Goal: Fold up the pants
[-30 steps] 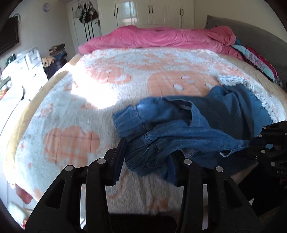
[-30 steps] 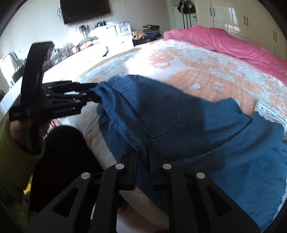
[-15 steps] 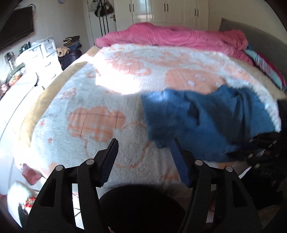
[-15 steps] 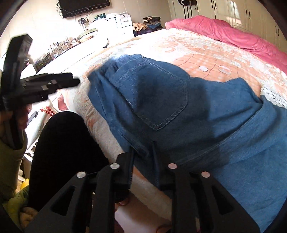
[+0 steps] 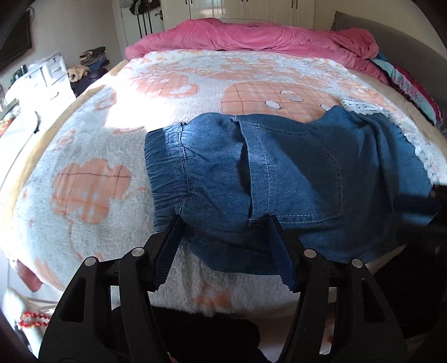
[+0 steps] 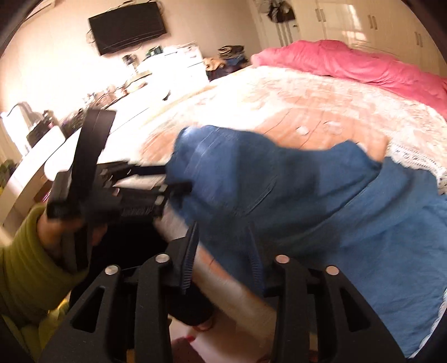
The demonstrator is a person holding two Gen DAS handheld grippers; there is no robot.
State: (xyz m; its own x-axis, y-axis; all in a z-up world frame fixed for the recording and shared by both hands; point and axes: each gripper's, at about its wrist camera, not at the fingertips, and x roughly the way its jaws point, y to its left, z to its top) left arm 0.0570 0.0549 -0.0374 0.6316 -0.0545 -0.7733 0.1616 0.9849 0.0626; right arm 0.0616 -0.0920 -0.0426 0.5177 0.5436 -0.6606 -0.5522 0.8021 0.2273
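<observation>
Blue denim pants [image 5: 279, 173] lie on the near part of the bed, waistband to the left, back pocket up, hanging a little over the front edge. In the left wrist view my left gripper [image 5: 226, 245] is open, its fingers on either side of the near hem. In the blurred right wrist view the pants [image 6: 321, 201] spread to the right. My right gripper [image 6: 223, 251] is open over their near edge, with no cloth between the fingers. The left gripper [image 6: 167, 178] also shows there, at the waistband corner, held by a hand in a green sleeve.
The bed has a white and orange fleece blanket [image 5: 117, 145] and a pink duvet [image 5: 251, 36] at the far end. White lace trim [image 5: 371, 109] lies beside the pants. A white dresser [image 5: 47, 75] and a wall TV [image 6: 128, 25] stand to the left. Wardrobes line the back wall.
Both grippers have let go of the pants and opened. The pants, held up bunched a second ago, now lie spread on the bed. The left gripper came back to the near hem.
</observation>
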